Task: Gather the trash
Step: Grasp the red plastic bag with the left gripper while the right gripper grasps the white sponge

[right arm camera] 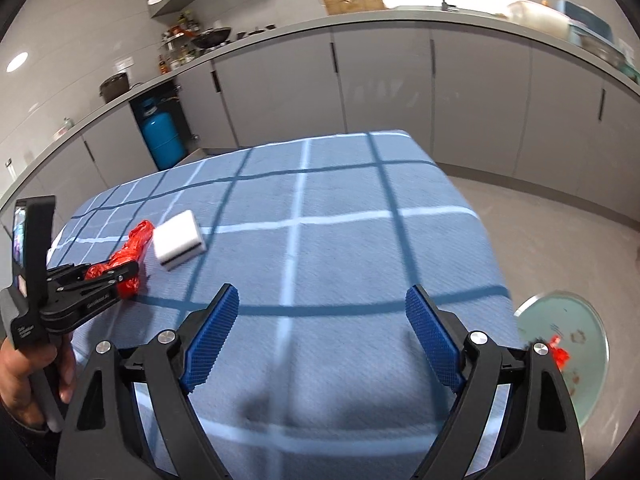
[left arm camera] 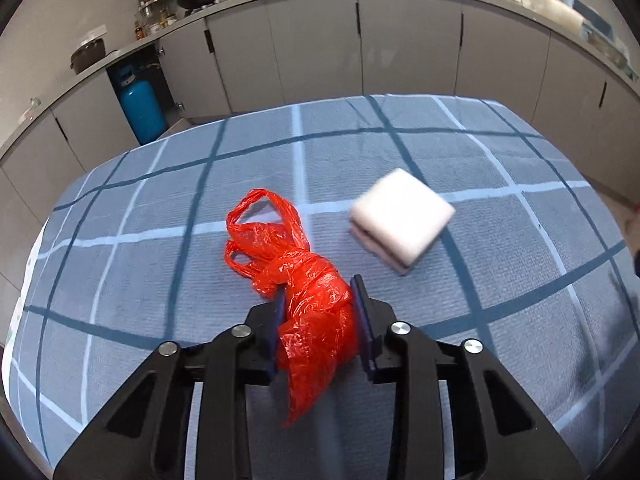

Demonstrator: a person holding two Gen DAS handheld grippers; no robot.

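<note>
A crumpled red plastic bag (left arm camera: pixel 304 280) lies on the blue checked tablecloth (left arm camera: pixel 160 264). My left gripper (left arm camera: pixel 320 292) is shut on the bag's bunched middle, and the bag's handles stick out ahead to the left. The bag (right arm camera: pixel 132 246) and left gripper (right arm camera: pixel 128 276) also show at the left of the right wrist view. A white sponge block (left arm camera: pixel 402 220) lies just right of the bag; it also shows in the right wrist view (right arm camera: pixel 179 243). My right gripper (right arm camera: pixel 322 300) is open and empty above the table's near right part.
A pale round bin (right arm camera: pixel 576 352) with a red scrap inside stands on the floor right of the table. Grey kitchen cabinets (left arm camera: pixel 312 48) and a blue gas cylinder (left arm camera: pixel 142 108) lie behind the table. The table edge (right arm camera: pixel 490 240) drops off at the right.
</note>
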